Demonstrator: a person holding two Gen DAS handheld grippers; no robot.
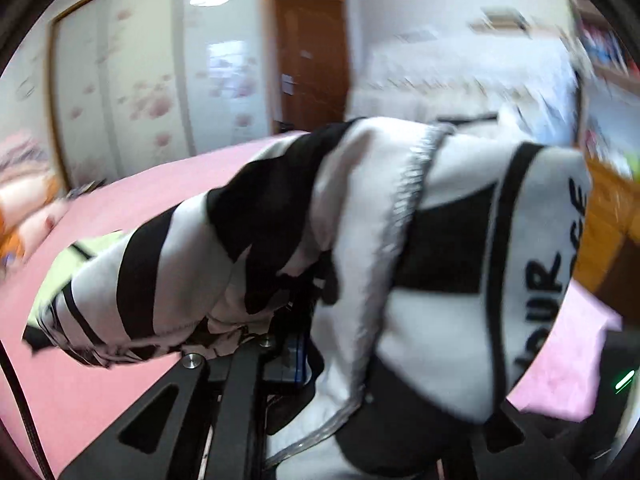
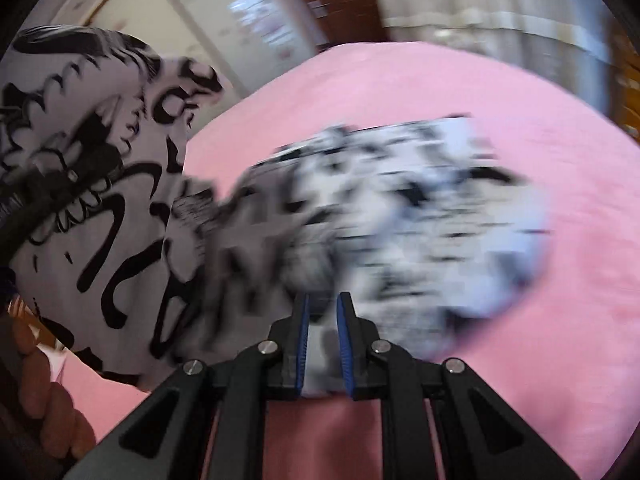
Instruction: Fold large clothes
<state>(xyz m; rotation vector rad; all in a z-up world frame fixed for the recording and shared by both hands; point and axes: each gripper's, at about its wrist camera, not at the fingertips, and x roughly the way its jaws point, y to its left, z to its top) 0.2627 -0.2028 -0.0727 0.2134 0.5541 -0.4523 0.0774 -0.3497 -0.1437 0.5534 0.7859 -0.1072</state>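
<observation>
A large white garment with black printed patterns and lettering hangs bunched over my left gripper, which is shut on the cloth; the fabric hides its fingertips. In the right wrist view the same garment stretches, blurred, over the pink bed sheet. My right gripper, with blue pads, is shut on a fold of the garment. A lifted part of the garment hangs at the left of that view, over the other gripper.
The pink sheet covers a wide bed. A wardrobe with floral doors and a brown door stand behind. An orange and white soft toy lies at the bed's left. Wooden furniture is at the right.
</observation>
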